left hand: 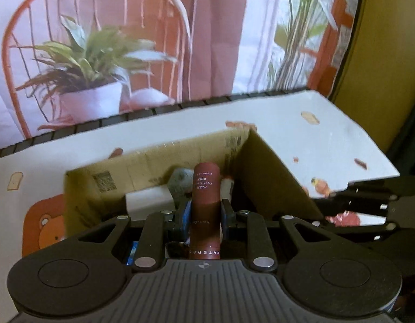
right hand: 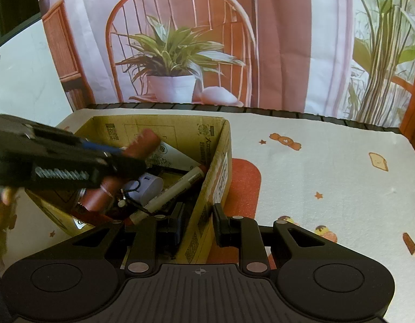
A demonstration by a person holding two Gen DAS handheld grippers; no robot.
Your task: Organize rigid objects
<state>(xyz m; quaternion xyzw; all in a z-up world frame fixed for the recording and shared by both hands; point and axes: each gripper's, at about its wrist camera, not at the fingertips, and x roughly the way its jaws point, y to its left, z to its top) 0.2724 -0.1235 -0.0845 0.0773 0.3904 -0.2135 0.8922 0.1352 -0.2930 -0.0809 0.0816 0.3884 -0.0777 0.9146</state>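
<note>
The left gripper (left hand: 206, 212) is clamping a dark red tube (left hand: 206, 204), its pads pressing both sides, and is holding it lengthwise over the open cardboard box (left hand: 159, 158). In the right wrist view the same gripper (right hand: 126, 158) is reaching in from the left, blurred, with the tube (right hand: 142, 141) sticking out above the box's contents. The right gripper (right hand: 198, 223) is pinching the box's near right wall (right hand: 221, 167), one finger inside, one outside, its jaws nearly closed on the cardboard.

Inside the box are lying a white-and-red marker (right hand: 175, 191), a white cap-like cylinder (right hand: 151, 188), a white flat tube (right hand: 175, 156) and other small items too jumbled to tell apart.

The box is sitting on a white mat (right hand: 328, 177) printed with candies, toast and stars. Behind the table is hanging a backdrop (right hand: 180, 40) picturing a potted plant on an orange chair.
</note>
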